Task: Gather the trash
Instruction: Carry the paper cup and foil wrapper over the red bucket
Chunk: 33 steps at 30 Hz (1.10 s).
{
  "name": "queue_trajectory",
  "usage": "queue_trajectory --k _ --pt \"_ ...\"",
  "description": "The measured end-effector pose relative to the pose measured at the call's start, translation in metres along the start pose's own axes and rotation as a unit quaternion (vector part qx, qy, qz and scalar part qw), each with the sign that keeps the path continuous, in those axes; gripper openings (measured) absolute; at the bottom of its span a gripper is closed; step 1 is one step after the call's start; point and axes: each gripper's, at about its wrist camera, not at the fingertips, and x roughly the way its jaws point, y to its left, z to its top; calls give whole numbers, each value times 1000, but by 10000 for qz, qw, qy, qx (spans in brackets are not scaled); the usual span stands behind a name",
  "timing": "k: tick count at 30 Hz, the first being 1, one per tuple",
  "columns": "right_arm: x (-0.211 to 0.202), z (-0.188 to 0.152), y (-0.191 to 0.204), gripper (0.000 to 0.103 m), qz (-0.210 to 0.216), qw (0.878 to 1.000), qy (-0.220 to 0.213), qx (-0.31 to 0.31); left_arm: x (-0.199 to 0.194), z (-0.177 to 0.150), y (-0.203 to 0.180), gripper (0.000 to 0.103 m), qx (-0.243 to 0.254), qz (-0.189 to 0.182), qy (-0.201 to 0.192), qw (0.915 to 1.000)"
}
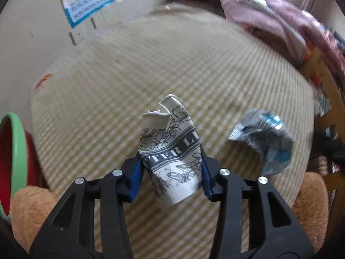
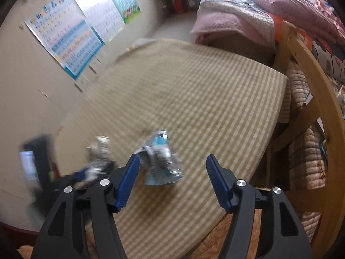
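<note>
Reading "TER L" — crumpled paper cup (image 1: 172, 149), left claw (image 1: 171, 172) gripping

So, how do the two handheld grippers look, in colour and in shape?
Both look alike. The left gripper and the right gripper have matte black plastic linkage arms with triangular cut-outs and round silver pivot bolts. Each finger ends in a ribbed blue pad. No cables, markings or sleeves are visible.

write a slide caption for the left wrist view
Left claw grips a crumpled black-and-white printed paper cup over a striped mattress, a crumpled silver-blue wrapper beside it.
</note>
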Motion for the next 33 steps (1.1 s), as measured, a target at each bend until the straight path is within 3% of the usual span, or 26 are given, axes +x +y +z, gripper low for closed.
queue_trajectory --k 5,6,7,8,11,16,23,33 --pt "37 3 12 59 -16 9988 407 -283 -42 1 16 43 -93 80 -522 9986" --pt "43 3 16 54 28 9985 470 -296 -51 3 20 43 -131 93 -620 9979" --pt "45 4 18 36 54 9982 532 -287 -57 4 23 43 -158 103 -686 9975" --pt "48 4 20 26 135 9977 619 -260 -66 5 28 43 -199 111 -783 9967" --pt "38 7 29 18 235 9979 514 -308 -83 11 43 43 -331 129 -984 9945" --pt "-7 8 71 16 965 9937 152 -556 -112 14 69 43 -452 300 -1299 9900" --pt "-65 9 173 16 1940 9719 -285 -1305 -157 10 133 44 -772 883 -1772 9772" --pt "-80 5 284 17 2368 9507 -286 -1984 -193 -23 233 44 -1517 1669 -1822 9571"
